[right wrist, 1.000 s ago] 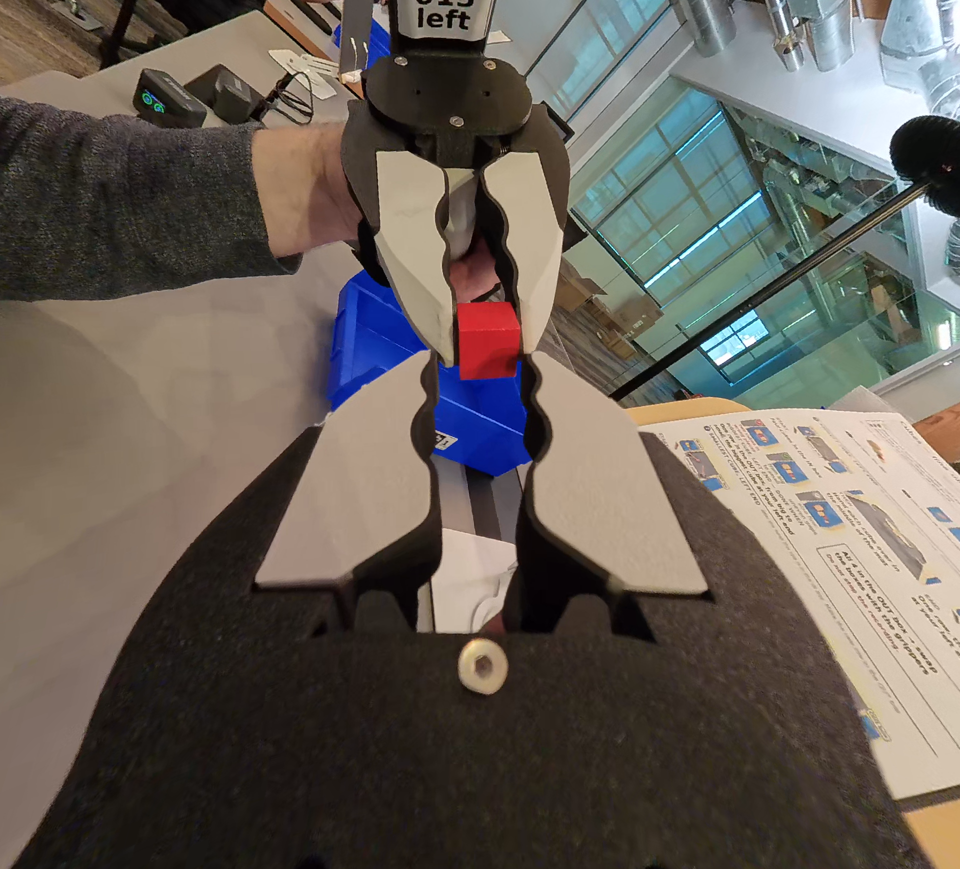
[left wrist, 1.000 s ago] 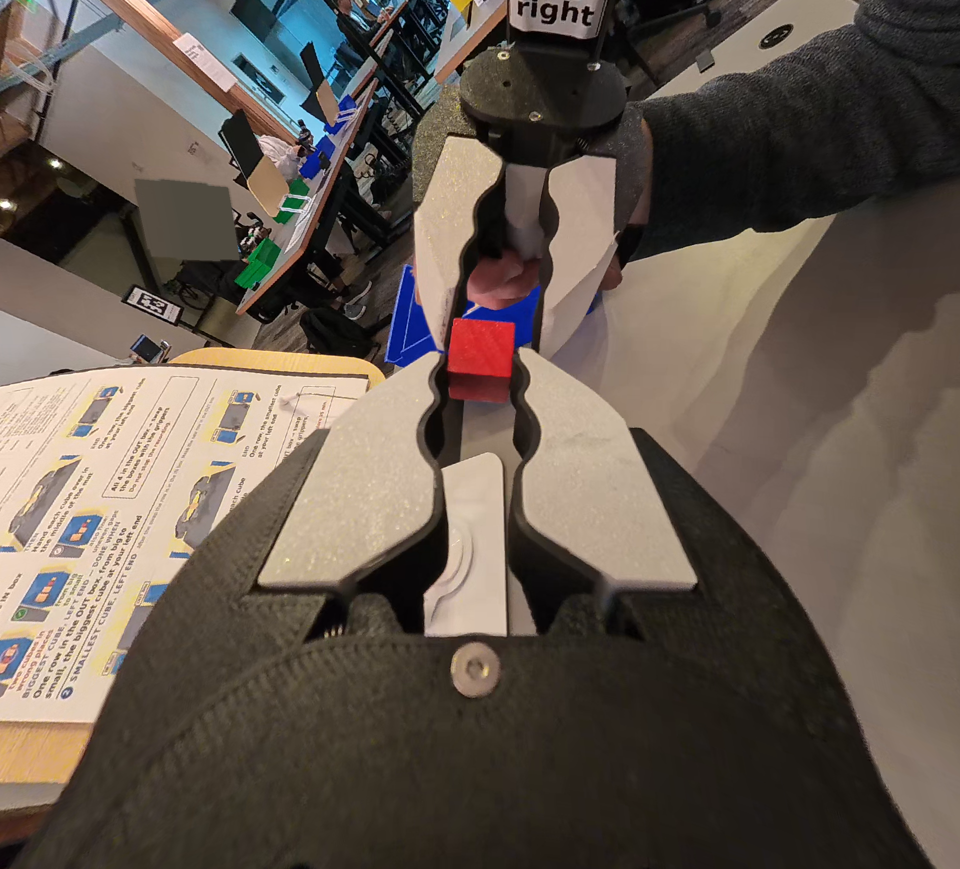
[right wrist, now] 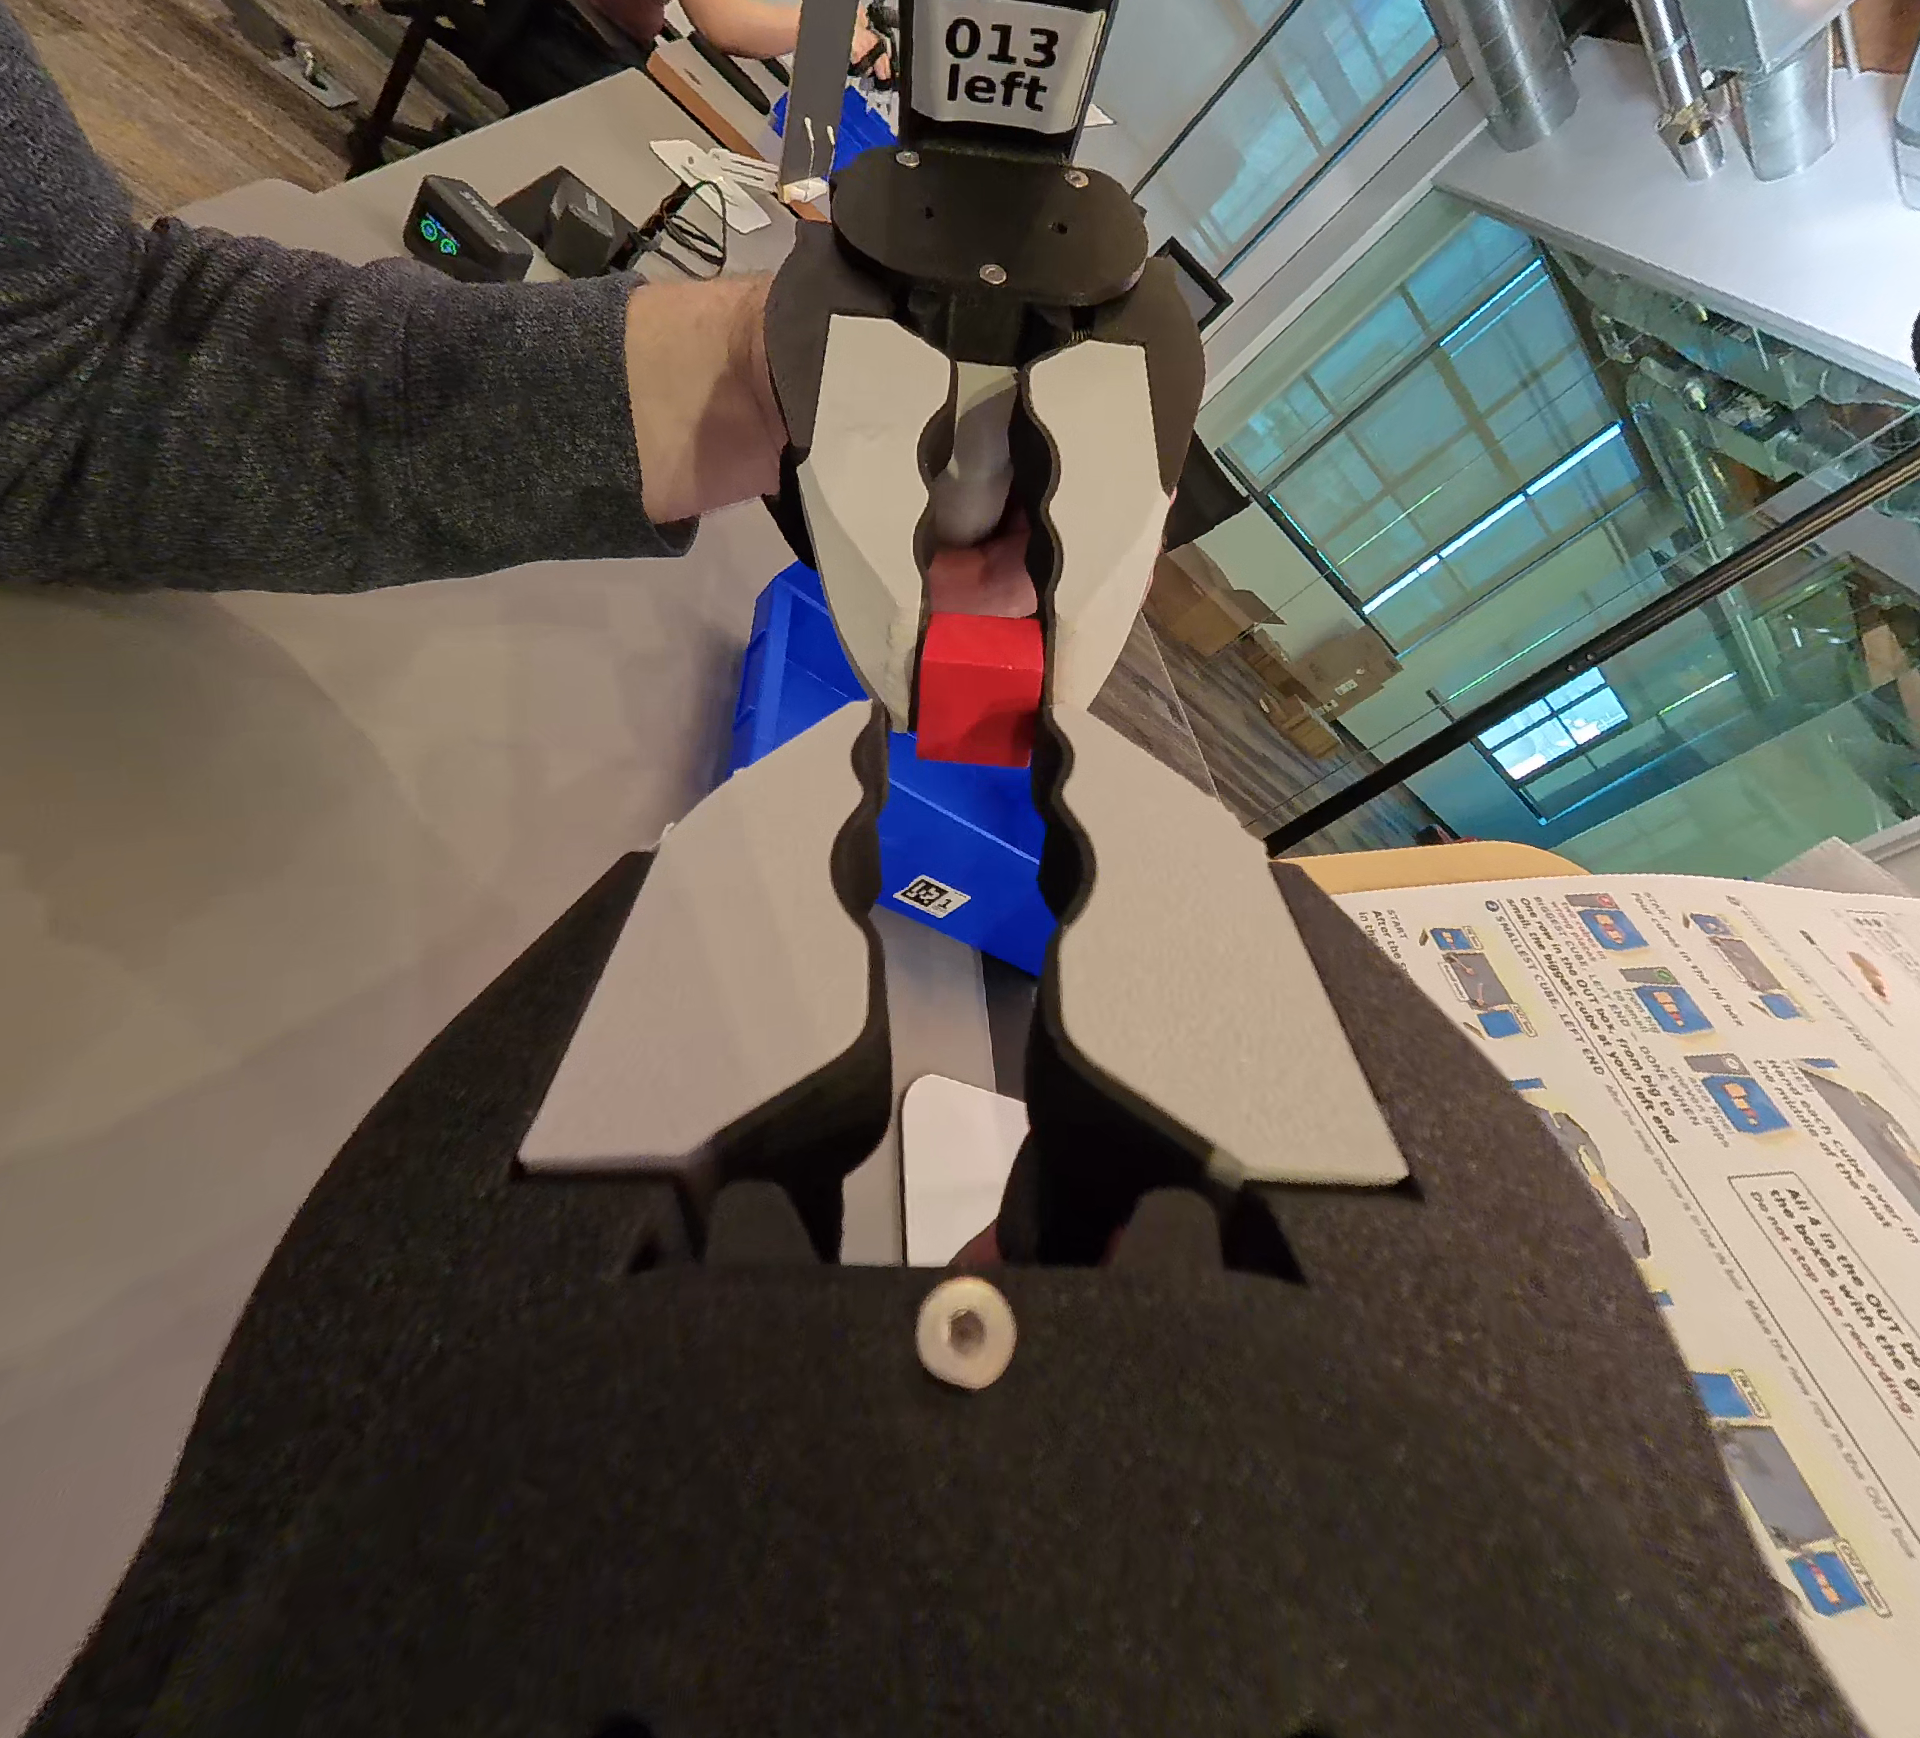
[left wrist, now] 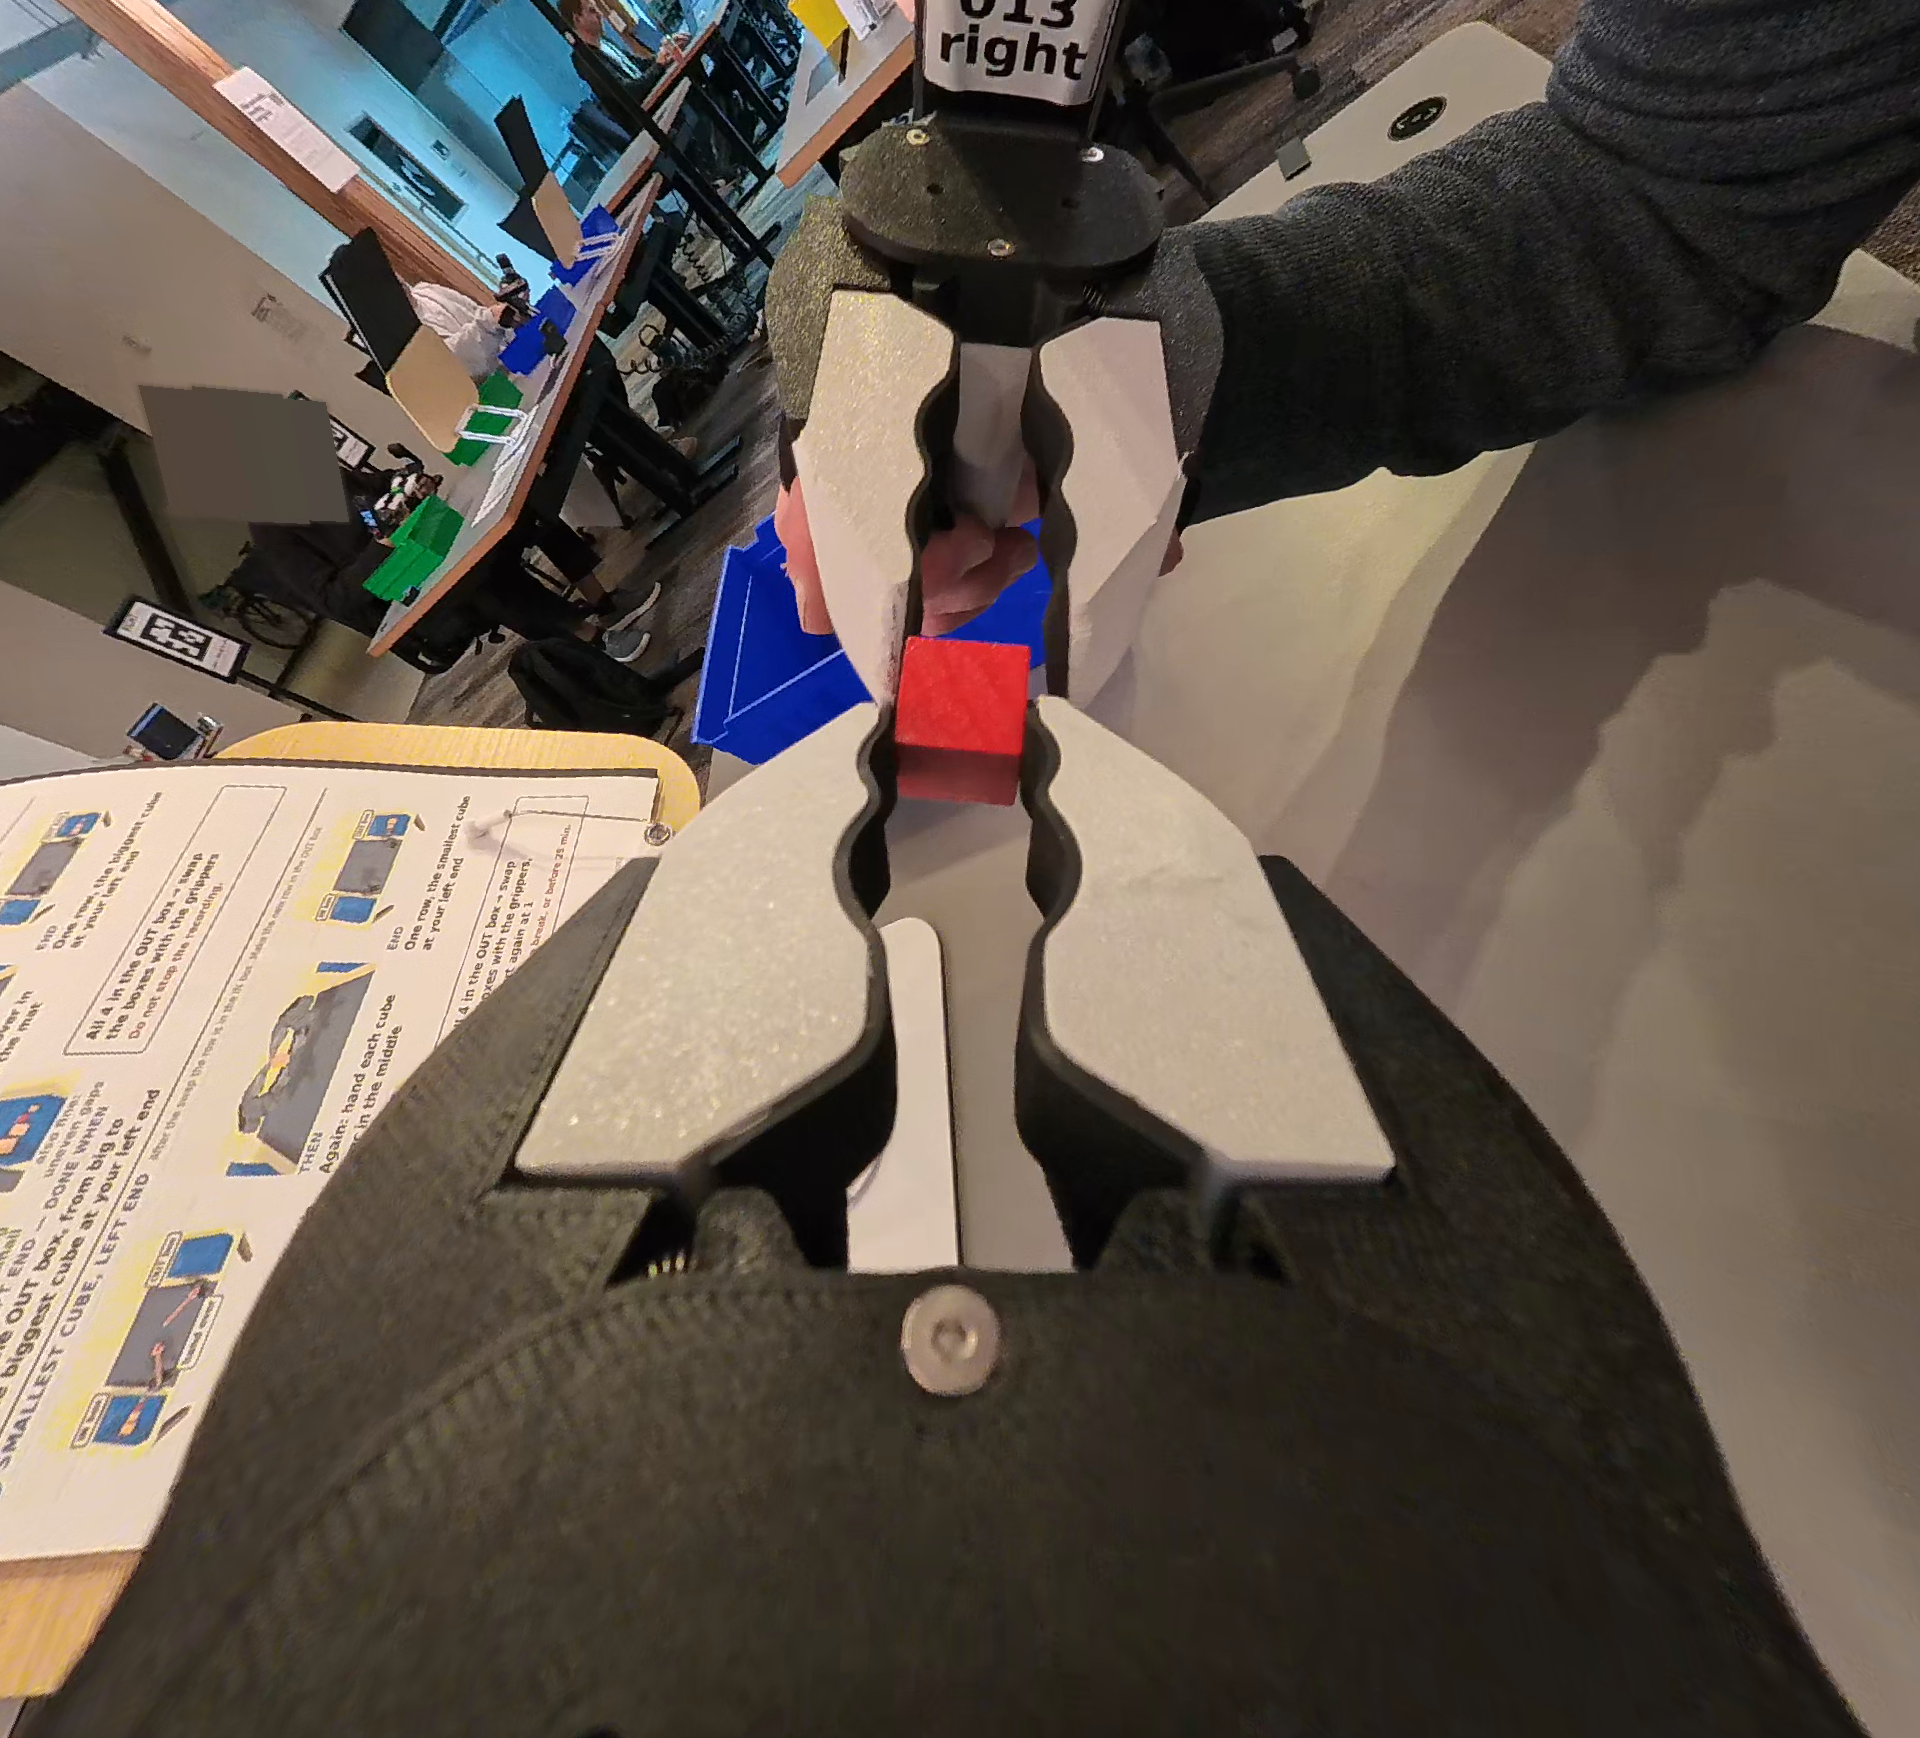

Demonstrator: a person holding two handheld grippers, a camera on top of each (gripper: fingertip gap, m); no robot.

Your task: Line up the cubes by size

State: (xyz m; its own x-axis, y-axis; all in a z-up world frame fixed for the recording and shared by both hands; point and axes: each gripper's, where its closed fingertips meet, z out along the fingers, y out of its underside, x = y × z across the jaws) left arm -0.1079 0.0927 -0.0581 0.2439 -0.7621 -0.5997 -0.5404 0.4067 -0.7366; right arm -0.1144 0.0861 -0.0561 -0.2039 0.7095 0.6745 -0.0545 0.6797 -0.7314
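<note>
The red cube point(left wrist: 961, 717) was held in mid-air above the blue bin point(left wrist: 769, 660), between two opposed tips. The left hand-held gripper point(left wrist: 961, 753) clamped its near half; the right hand-held gripper point(right wrist: 971, 743), facing it head-on, had closed about the far half. The desk point(left wrist: 1455, 753) lay beneath, an instruction sheet point(left wrist: 260, 961) beside.
</note>
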